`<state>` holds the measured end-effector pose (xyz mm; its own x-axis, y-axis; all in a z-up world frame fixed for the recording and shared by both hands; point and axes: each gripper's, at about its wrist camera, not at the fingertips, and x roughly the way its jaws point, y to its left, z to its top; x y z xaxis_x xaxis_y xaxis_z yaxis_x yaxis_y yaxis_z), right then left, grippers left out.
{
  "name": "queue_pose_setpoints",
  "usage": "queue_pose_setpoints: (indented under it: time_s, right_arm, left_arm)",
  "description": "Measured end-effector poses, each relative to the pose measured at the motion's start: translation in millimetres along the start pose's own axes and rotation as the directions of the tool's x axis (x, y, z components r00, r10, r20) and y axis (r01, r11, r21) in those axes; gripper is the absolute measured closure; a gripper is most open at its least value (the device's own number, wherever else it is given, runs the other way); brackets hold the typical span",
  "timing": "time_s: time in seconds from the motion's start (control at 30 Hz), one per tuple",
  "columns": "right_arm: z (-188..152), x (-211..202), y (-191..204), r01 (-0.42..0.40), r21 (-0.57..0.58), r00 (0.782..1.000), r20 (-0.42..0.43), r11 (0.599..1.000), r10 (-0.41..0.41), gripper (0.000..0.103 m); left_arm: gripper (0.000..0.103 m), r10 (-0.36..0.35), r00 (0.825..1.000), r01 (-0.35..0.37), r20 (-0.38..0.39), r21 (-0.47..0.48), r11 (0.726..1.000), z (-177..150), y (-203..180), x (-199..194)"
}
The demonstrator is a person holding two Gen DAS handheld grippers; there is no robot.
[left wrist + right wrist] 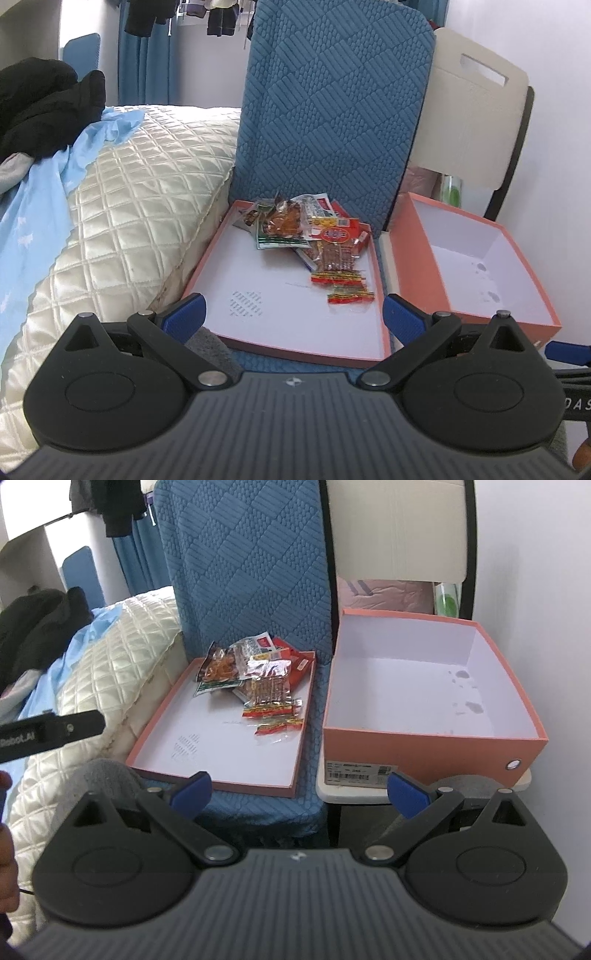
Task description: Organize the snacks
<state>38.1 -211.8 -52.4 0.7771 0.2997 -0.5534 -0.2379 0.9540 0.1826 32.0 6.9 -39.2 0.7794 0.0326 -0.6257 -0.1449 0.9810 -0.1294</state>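
Observation:
A heap of snack packets (314, 236) (255, 672) lies at the far end of a shallow orange box lid (236, 291) (173, 723) on a blue-covered chair. Two small red-and-yellow packets (343, 286) (275, 718) lie nearest, at the lid's right side. To the right stands a deep orange shoebox (517, 295) (424, 742) with a bare white inside. My left gripper (293, 317) hovers open at the lid's near edge. My right gripper (299, 794) hangs open, low between the lid and the shoebox. Neither holds anything.
A cream quilted pillow (122, 221) (110, 675) presses against the lid's left side, with blue cloth and dark clothes behind it. The blue chair back (332, 110) rises behind the lid. A white chair (399, 528) carries the shoebox, next to a white wall on the right.

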Motion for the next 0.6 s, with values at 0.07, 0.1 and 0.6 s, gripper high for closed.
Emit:
queue_pose_setpoints:
  time_s: [0.07,0.1,0.6]
  right_arm:
    - [0.8,5.0,2.3,0.0,-0.014,1.0,0.002,1.0,0.0,0.0]
    - [1.1,7.1,2.8,-0.002,-0.016,1.0,0.004,1.0,0.002,0.0]
    - [12.1,46.4,4.2,-0.044,-0.033,0.999,0.007,0.998,0.044,0.0]
  left_arm:
    - [0.0,-0.003,1.0,0.003,0.0,-0.002,1.0,1.2,1.5,5.5]
    - [0.0,-0.003,1.0,0.003,-0.002,-0.001,1.0,2.1,1.9,8.5]
    - [0.0,-0.025,1.0,0.025,-0.001,-0.014,1.0,30.9,5.1,56.2]
